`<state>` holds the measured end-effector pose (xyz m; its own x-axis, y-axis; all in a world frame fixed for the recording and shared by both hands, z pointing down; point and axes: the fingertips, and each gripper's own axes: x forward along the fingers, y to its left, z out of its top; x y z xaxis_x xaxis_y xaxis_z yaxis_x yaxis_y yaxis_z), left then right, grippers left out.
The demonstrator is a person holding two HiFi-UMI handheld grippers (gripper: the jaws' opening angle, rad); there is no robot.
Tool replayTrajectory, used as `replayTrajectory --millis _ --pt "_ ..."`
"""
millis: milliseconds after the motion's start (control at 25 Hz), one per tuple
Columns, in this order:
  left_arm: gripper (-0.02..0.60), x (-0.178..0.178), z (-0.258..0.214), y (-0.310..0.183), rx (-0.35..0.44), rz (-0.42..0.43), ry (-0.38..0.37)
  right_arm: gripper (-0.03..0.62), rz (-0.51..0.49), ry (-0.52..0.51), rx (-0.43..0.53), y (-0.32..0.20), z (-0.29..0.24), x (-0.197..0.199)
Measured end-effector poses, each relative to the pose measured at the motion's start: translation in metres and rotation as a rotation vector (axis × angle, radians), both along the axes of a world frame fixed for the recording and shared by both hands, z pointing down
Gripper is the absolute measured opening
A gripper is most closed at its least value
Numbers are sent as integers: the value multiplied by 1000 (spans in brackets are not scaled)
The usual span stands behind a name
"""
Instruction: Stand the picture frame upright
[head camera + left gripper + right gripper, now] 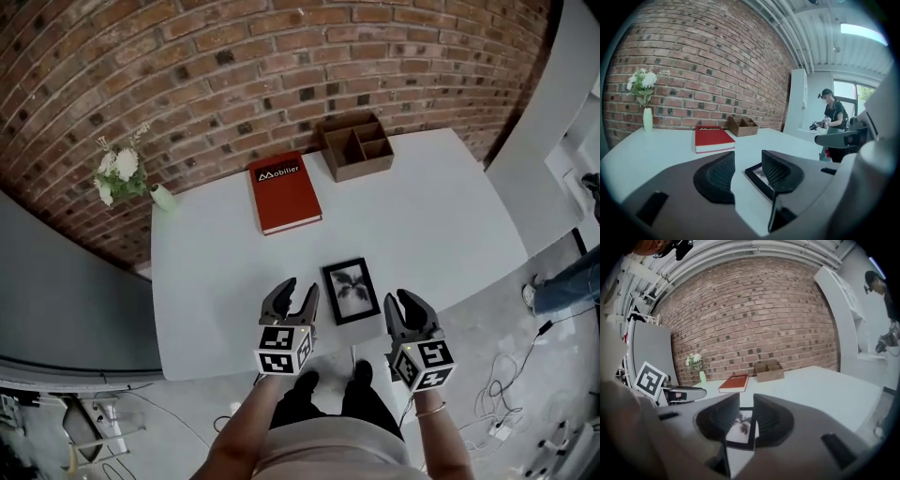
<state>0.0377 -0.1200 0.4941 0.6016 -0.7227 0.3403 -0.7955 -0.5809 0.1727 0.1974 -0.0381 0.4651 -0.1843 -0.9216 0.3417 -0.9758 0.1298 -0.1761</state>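
Observation:
A black picture frame (351, 291) with a dark flower print lies flat near the front edge of the white table (206, 281). My left gripper (294, 300) hovers just left of it, jaws open and nothing between them; in the left gripper view the picture frame's corner (755, 173) shows behind the right jaw of this gripper (747, 171). My right gripper (405, 311) is at the frame's lower right, off the table's front edge, also open. In the right gripper view the picture frame (739, 426) appears through the gap of that gripper (746, 417), untouched.
A red book (284, 194) lies flat behind the frame. A wooden compartment box (356, 145) stands at the back by the brick wall. A vase of white flowers (122, 175) is at the back left corner. A person (833, 117) stands far off to the right.

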Motion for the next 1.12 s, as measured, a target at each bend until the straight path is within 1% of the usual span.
replayTrajectory --millis 200,440,560,640,680,760,920,1120 --pt "170 9 10 -1 -30 -93 -16 77 -104 0 -35 -18 11 8" --pt "173 21 20 7 -58 -171 -36 77 -247 3 -82 -27 26 1" --pt "175 27 26 10 -84 -198 -47 77 -298 13 -112 -31 36 -3" --pt "175 31 31 12 -100 -212 -53 78 -322 16 -138 -34 44 -6" --pt "175 32 34 14 -109 -218 -56 93 -333 17 -153 -34 48 -7" --pt "175 34 40 17 -128 -231 -60 98 -352 25 -171 -33 54 -10" --pt "176 36 51 21 -163 -247 -77 98 -370 42 -177 -31 61 -11" --pt "176 43 65 19 -209 -262 -100 98 -361 29 -175 -29 63 -4"
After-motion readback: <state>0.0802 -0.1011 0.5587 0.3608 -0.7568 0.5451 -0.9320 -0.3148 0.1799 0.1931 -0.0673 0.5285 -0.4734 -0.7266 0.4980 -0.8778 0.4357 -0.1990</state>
